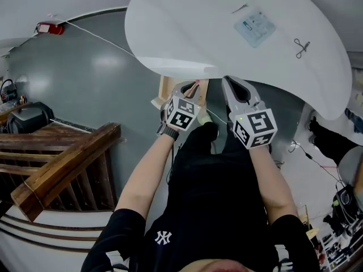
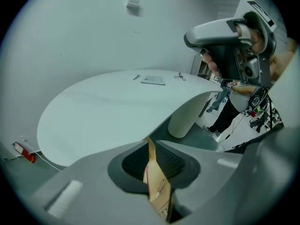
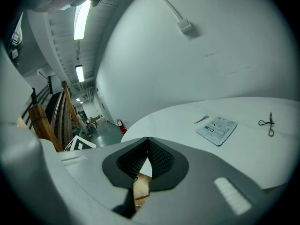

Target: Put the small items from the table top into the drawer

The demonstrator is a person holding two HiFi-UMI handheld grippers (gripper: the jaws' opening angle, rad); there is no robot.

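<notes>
Left gripper (image 2: 149, 143) jaws pinch the drawer (image 2: 158, 193) wall. Right gripper (image 3: 147, 143) jaws are pressed together, empty. Drawer contents unclear. Packet (image 3: 217, 129) and clip (image 3: 269, 122) lie on the far table (image 3: 173, 125).

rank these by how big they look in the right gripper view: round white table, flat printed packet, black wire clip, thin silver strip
1. round white table
2. flat printed packet
3. black wire clip
4. thin silver strip
The last two look close in size, so their order is unsure.

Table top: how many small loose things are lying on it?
3: a flat printed packet, a thin silvery piece just left of it, and a black wire clip to its right. All lie apart; none seems hidden.
</notes>
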